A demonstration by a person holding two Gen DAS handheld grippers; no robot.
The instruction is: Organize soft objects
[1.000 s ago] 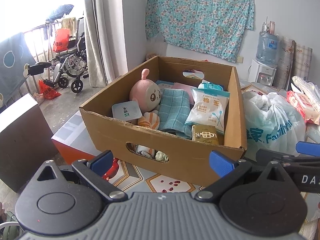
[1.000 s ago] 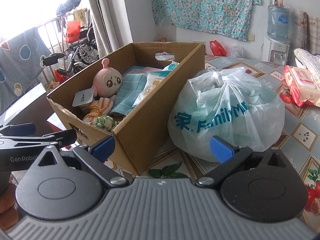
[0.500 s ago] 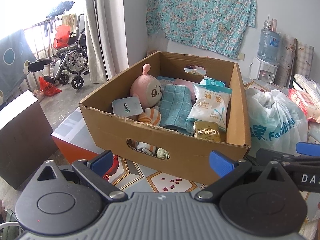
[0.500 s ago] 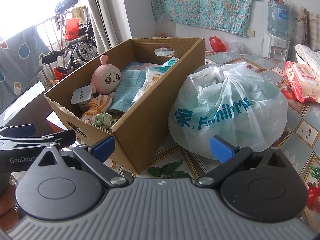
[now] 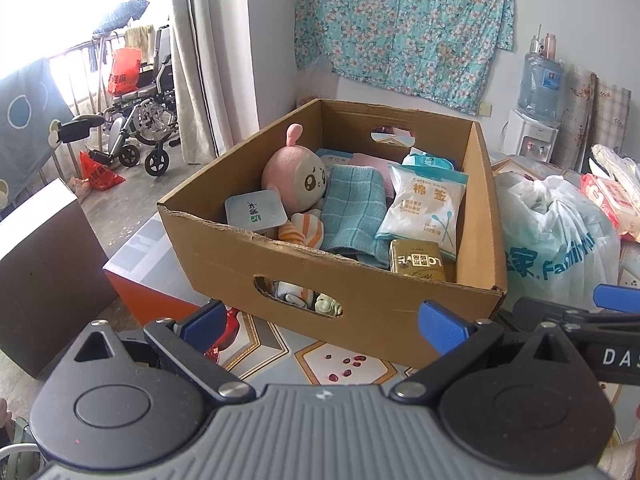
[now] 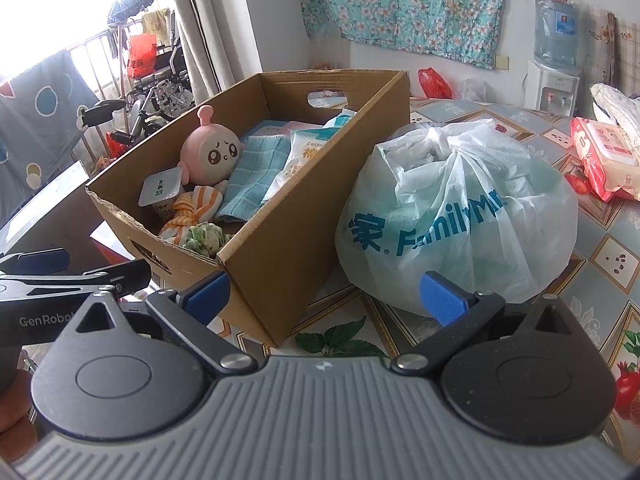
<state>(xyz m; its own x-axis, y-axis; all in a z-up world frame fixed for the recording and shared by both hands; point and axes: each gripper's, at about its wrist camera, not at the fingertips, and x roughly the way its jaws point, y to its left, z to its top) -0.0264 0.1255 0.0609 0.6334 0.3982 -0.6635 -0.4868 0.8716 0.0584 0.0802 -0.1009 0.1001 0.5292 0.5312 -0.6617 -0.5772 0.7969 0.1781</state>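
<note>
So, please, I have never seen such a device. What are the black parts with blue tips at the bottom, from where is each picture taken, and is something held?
No robot is here. A person holds one hand tool in each hand, each with two blue-tipped fingers and its own camera looking forward along them. One picture comes from the left gripper, the other from the right gripper. Both are open and hold nothing.

On the patterned table stands a cardboard box. Inside lie a pink plush doll, a teal cloth, a cotton swab pack and other small items. A tied white plastic bag sits right of the box.
</note>
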